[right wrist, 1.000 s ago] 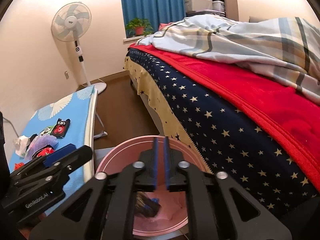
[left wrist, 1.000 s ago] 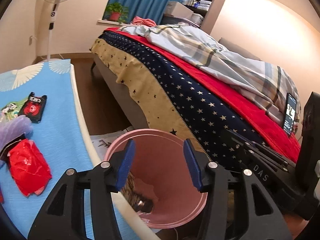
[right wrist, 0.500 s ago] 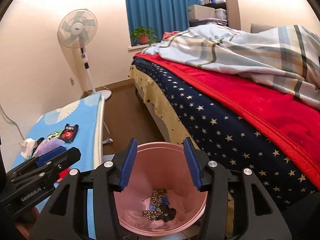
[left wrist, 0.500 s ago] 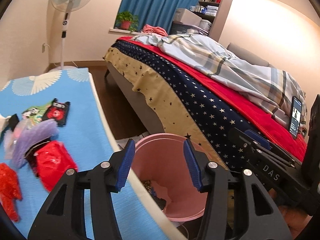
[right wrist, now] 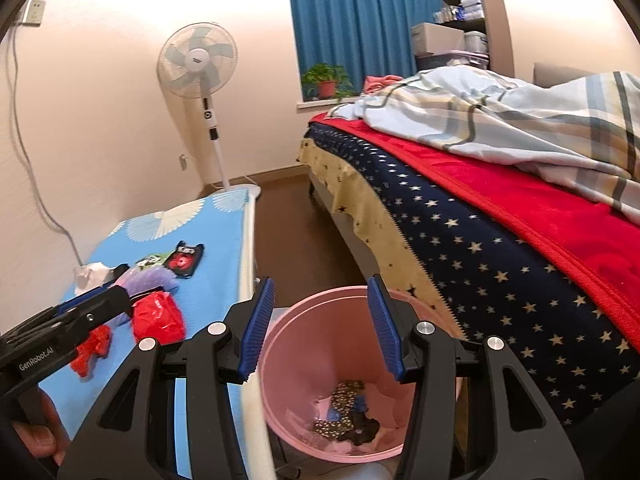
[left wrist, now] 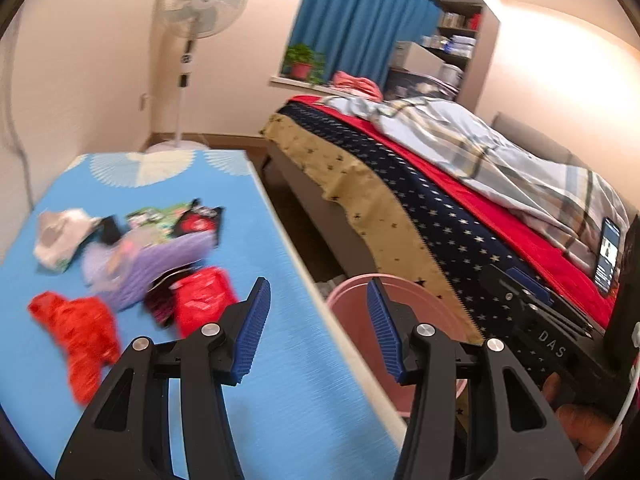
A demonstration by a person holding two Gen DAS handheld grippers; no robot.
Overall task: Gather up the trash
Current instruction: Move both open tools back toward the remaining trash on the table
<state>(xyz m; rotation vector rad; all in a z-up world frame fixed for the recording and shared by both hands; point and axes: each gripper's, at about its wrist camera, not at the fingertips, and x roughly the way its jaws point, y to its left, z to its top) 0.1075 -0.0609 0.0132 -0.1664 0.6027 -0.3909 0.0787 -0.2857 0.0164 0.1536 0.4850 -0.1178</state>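
Wrappers (left wrist: 120, 276) beside pink bin (right wrist: 304, 320)

Warm glare, fisheye edges, motion blur

Left gripper (left wrist: 316, 328): black skeletal frame, ribbed blue pads, silver pivot screws. Right gripper (right wrist: 320, 326): identical build. White lettering on the bodies: "GenRobot.AI" on the left, "DAS" on the right; white cable beside the latter.

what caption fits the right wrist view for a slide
Open right hand-held gripper above a pink trash bin holding wrappers, beside a blue table still strewn with trash.
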